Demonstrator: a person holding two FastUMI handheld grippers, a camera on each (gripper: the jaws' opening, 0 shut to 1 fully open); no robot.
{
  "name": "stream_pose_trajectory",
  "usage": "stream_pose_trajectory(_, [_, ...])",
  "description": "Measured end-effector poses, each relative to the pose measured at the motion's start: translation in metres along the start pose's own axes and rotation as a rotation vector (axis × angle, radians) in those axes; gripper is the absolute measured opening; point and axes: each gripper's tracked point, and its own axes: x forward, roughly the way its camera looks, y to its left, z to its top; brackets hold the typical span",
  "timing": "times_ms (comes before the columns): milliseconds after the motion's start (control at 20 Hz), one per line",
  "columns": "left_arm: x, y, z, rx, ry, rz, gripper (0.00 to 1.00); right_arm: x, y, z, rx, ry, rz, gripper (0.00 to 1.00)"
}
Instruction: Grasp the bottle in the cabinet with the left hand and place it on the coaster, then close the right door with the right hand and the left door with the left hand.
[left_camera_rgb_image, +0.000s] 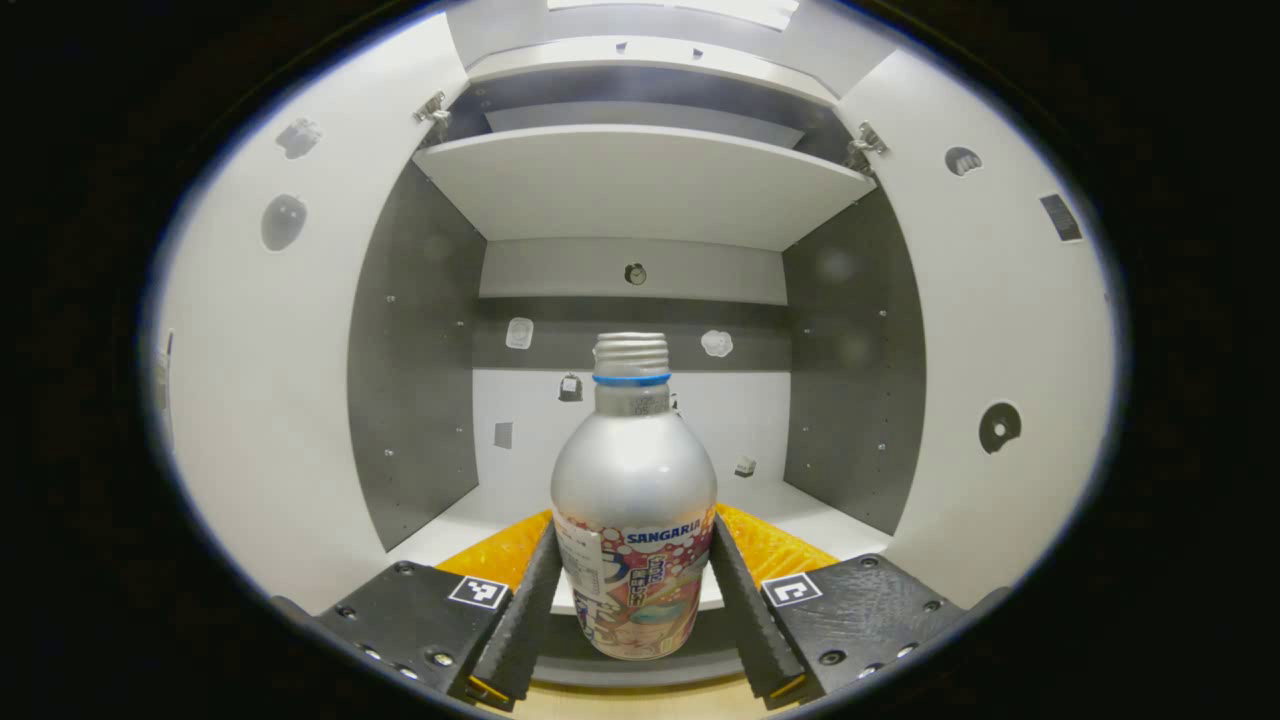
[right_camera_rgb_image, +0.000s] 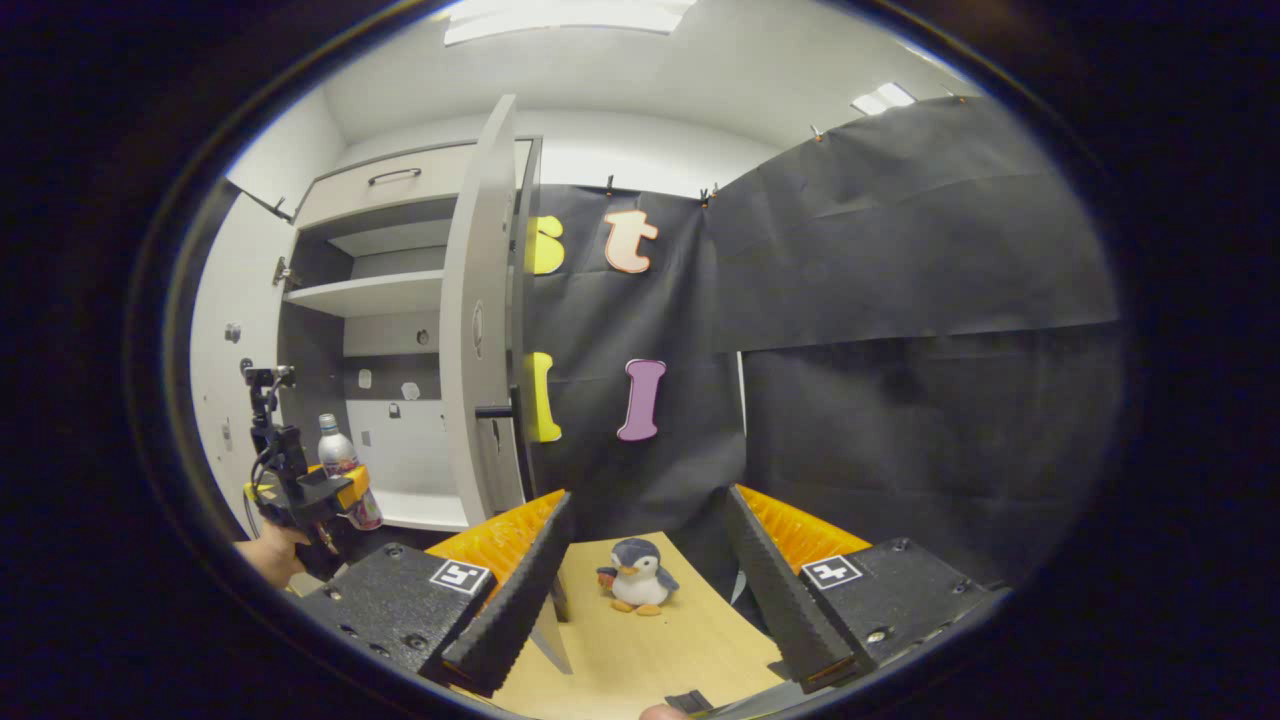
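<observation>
In the left gripper view, the left gripper (left_camera_rgb_image: 634, 610) has its two fingers closed against the sides of the bottle (left_camera_rgb_image: 634, 500), one finger pressing on each flank of the printed label. The bottle stands upright between them, silver above the label, with a blue ring under its threaded neck. It sits at the front edge of the cabinet (left_camera_rgb_image: 640, 300), just at the lip of the lower compartment, with the shelf (left_camera_rgb_image: 645, 180) well above its neck. Both doors hang open: the left door (left_camera_rgb_image: 270, 400) spreads out on one side of the bottle and the right door (left_camera_rgb_image: 1000, 330) on the other. Small stickers dot the back wall of the cabinet behind the bottle.

In the right gripper view, the right gripper (right_camera_rgb_image: 640, 600) stands wide open with nothing between its fingers. It hovers above a pale wooden table (right_camera_rgb_image: 690, 650), well to the side of the cabinet (right_camera_rgb_image: 370, 330). A small toy penguin (right_camera_rgb_image: 638, 577) sits upright on the table, seen in the gap between the fingers and apart from both. Farther off, at the cabinet front, the left gripper (right_camera_rgb_image: 335, 495) grips the bottle (right_camera_rgb_image: 338, 465), and a hand (right_camera_rgb_image: 268, 555) holds that gripper from below. The right door (right_camera_rgb_image: 480, 330) stands edge-on between the bottle and the black cloth wall (right_camera_rgb_image: 900, 300). Whether the bottle's base touches the cabinet floor I cannot tell.
</observation>
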Motion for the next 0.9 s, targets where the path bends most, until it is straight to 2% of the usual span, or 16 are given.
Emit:
stream_pose_trajectory(50, [-0.009,-0.003,-0.003,0.005,-0.005,-0.008,0.73,0.001,0.003,0.001,-0.007,-0.007,0.004,0.99])
stream_pose_trajectory(100, [-0.016,-0.005,-0.006,0.013,-0.012,-0.013,0.77,0.002,0.007,0.001,-0.014,-0.017,0.009,0.99])
stream_pose_trajectory(200, [-0.032,-0.009,-0.015,0.032,-0.019,-0.020,0.77,0.003,0.012,0.002,-0.029,-0.034,0.017,0.95])
stream_pose_trajectory(250, [-0.039,-0.014,-0.024,0.038,-0.010,-0.035,0.73,0.004,0.014,0.002,-0.034,-0.041,0.021,0.95])
stream_pose_trajectory(350, [-0.053,-0.022,-0.046,0.054,0.025,-0.064,0.81,0.005,0.018,0.000,-0.038,-0.043,0.031,0.95])
stream_pose_trajectory(450, [-0.065,-0.026,-0.065,0.055,0.055,-0.074,0.81,0.007,0.022,-0.001,-0.033,-0.043,0.046,0.95])
stream_pose_trajectory(500, [-0.072,-0.026,-0.072,0.053,0.061,-0.075,0.77,0.007,0.023,-0.002,-0.033,-0.045,0.051,0.95])
stream_pose_trajectory(550, [-0.078,-0.026,-0.076,0.059,0.054,-0.075,0.77,0.008,0.024,-0.001,-0.032,-0.051,0.053,0.98])
stream_pose_trajectory(600, [-0.086,-0.027,-0.081,0.068,0.058,-0.083,0.77,0.009,0.025,-0.002,-0.032,-0.055,0.055,0.95])
stream_pose_trajectory(650, [-0.092,-0.029,-0.089,0.073,0.068,-0.090,0.81,0.009,0.027,-0.002,-0.031,-0.058,0.056,0.98])
stream_pose_trajectory(750, [-0.107,-0.034,-0.105,0.068,0.096,-0.111,0.77,0.011,0.029,-0.005,-0.029,-0.053,0.061,0.98])
stream_pose_trajectory(850, [-0.120,-0.036,-0.122,0.076,0.125,-0.123,0.82,0.012,0.032,-0.007,-0.029,-0.049,0.065,0.98])
stream_pose_trajectory(900, [-0.125,-0.037,-0.129,0.081,0.135,-0.127,0.77,0.012,0.032,-0.008,-0.028,-0.049,0.064,0.98])
